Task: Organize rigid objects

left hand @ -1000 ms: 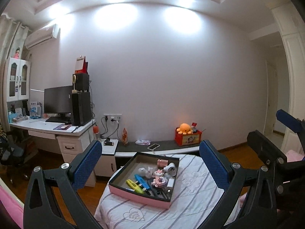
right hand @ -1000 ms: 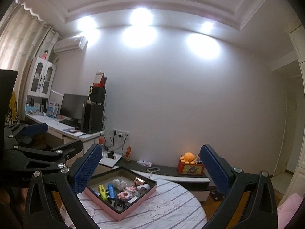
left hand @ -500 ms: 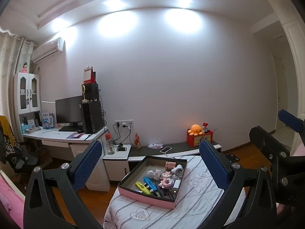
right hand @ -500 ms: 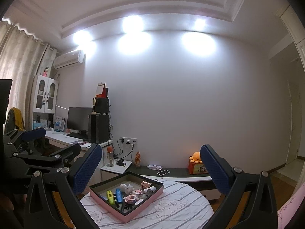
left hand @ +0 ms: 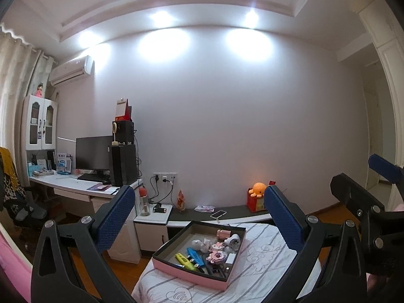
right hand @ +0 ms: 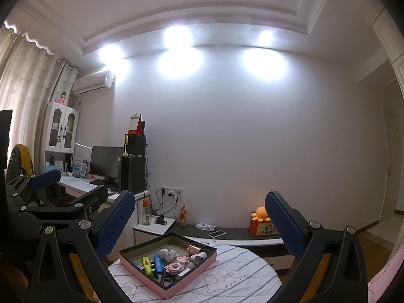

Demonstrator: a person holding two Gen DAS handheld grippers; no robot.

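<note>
Pink-walled tray [left hand: 188, 275] is seen resting on a round table under a striped white cloth [left hand: 262, 260], near the cloth's left edge, and it holds the small rigid things to be sorted: a yellow marker [left hand: 185, 258] and a blue one [left hand: 195, 253] lying side by side at the left, a pink ornament [left hand: 216, 253] in the middle, a white figurine [left hand: 200, 243] beyond them, a copper-coloured cylinder [left hand: 223, 233] at the far side, and a white plug-like piece [left hand: 234, 240] just beside it. Both claws are held well above and short of the tray: the left gripper [left hand: 198, 221] is spread wide with nothing between its blue pads, and the right gripper [right hand: 199, 223] is likewise wide apart and empty. These pieces are judged to be light, stiff and mostly smooth plastic or metal; the markers and the cylinder may roll or slip, so a hold across the middle of the barrel is advised, while the ornament looks more delicate and is better taken by its rim. Dark items at the tray's near right corner cannot be identified, pieces overlap so their undersides are hidden, and the near part of the table is cut off by the gripper frames.
</note>
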